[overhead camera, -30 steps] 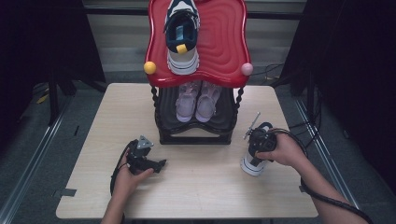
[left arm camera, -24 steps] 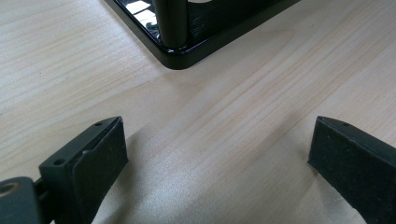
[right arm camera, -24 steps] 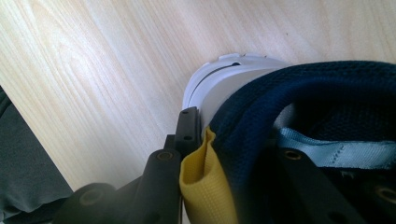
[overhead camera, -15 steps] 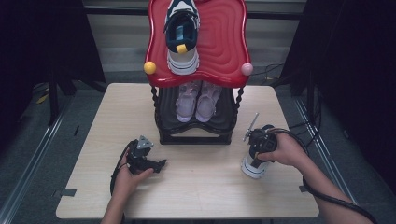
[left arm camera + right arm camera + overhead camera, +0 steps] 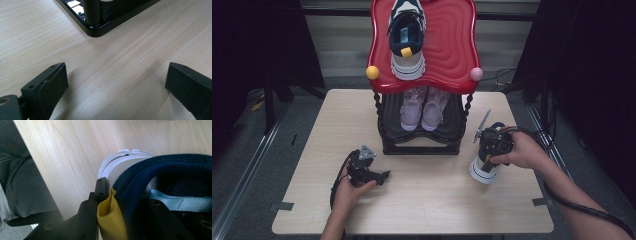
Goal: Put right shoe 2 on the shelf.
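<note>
The right gripper [image 5: 488,161] is clamping the heel of a navy and white sneaker [image 5: 484,171], one jaw outside against the yellow heel tab [image 5: 108,220] and the other inside the collar. In the right gripper view the padded navy collar [image 5: 160,167] is bulging between the jaws, and the white sole [image 5: 117,162] is pointing away toward the wooden table [image 5: 427,200]. In the high view the sneaker is hanging toe-down near the table's 3 o'clock edge, at about 4 o'clock from the black stand [image 5: 421,135]; whether its toe is touching the wood I cannot tell.

The left gripper [image 5: 384,176] is lying near the table at about 7 o'clock from the stand, its jaws gaping wide with nothing between them. In the left gripper view a black corner of the stand's base [image 5: 97,27] is sitting at 12 o'clock, just beyond the jaws.

A matching sneaker [image 5: 407,37] is resting on the red top shelf [image 5: 452,45], and a pair of pale pink shoes [image 5: 424,107] is sitting on the lower shelf beneath it.
</note>
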Tool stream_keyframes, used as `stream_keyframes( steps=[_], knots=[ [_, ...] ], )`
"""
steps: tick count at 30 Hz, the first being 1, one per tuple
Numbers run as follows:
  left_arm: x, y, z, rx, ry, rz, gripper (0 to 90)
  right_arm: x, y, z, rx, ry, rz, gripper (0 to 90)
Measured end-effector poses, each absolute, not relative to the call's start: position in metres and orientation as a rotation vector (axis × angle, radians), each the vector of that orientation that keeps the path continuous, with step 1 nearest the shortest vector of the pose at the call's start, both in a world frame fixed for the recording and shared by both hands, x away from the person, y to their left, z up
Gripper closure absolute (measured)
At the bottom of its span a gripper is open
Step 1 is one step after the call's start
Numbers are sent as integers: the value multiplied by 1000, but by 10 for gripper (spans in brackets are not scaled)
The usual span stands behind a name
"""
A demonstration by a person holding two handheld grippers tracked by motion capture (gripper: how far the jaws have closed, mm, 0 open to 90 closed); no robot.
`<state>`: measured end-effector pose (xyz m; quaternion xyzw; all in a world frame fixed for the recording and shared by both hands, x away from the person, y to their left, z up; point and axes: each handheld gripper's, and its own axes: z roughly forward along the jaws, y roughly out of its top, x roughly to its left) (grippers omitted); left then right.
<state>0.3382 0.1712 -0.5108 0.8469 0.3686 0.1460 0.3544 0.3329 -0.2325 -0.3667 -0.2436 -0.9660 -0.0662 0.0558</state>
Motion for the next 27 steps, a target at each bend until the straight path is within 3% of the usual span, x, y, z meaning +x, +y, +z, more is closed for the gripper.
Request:
stream_keyframes(
  steps=[27],
  knots=[
    [338, 171, -510, 2193, 953, 376, 37, 332, -219, -244, -619, -3071, -206, 747]
  ],
)
